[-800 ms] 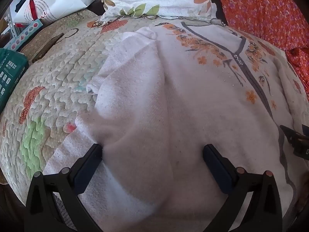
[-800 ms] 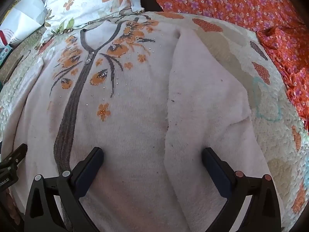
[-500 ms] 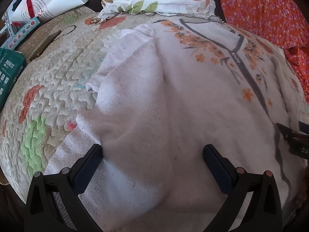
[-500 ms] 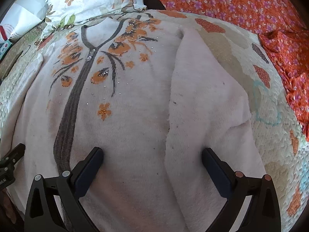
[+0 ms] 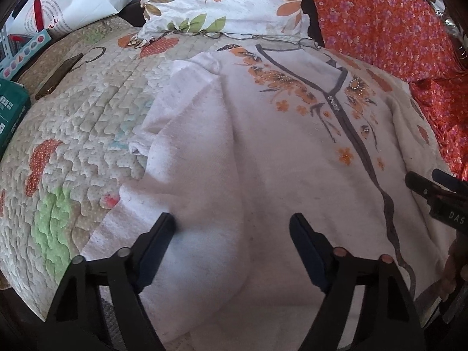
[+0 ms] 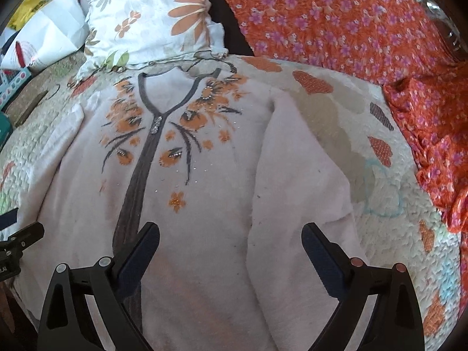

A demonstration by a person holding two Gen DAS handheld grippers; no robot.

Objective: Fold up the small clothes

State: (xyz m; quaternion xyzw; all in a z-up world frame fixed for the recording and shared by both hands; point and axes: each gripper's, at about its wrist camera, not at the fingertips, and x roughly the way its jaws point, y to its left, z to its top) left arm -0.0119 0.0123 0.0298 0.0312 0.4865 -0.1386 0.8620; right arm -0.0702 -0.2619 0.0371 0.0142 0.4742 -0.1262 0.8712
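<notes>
A white knit top [image 5: 286, 158] with orange flowers and a grey placket lies face up on the quilted bed, both sleeves folded in over its sides; it also shows in the right wrist view [image 6: 204, 193]. My left gripper [image 5: 232, 225] is open and empty, above the hem over the folded left sleeve [image 5: 187, 134]. My right gripper [image 6: 231, 234] is open and empty, above the hem beside the folded right sleeve [image 6: 292, 181]. Each gripper shows at the edge of the other's view, the right one in the left wrist view [image 5: 433, 193].
A quilted bedspread [image 5: 73, 134] covers the bed. A floral pillow [image 5: 222, 0] lies beyond the collar. Orange flowered fabric [image 6: 351, 20] is at the back right. A white bag [image 5: 67, 5], a green box [image 5: 11, 108] and a dark flat object [image 5: 58, 76] sit at the left.
Both grippers have pulled back and lifted a little, so more of the collar and the pillow shows. Both stay open. The top has not moved.
</notes>
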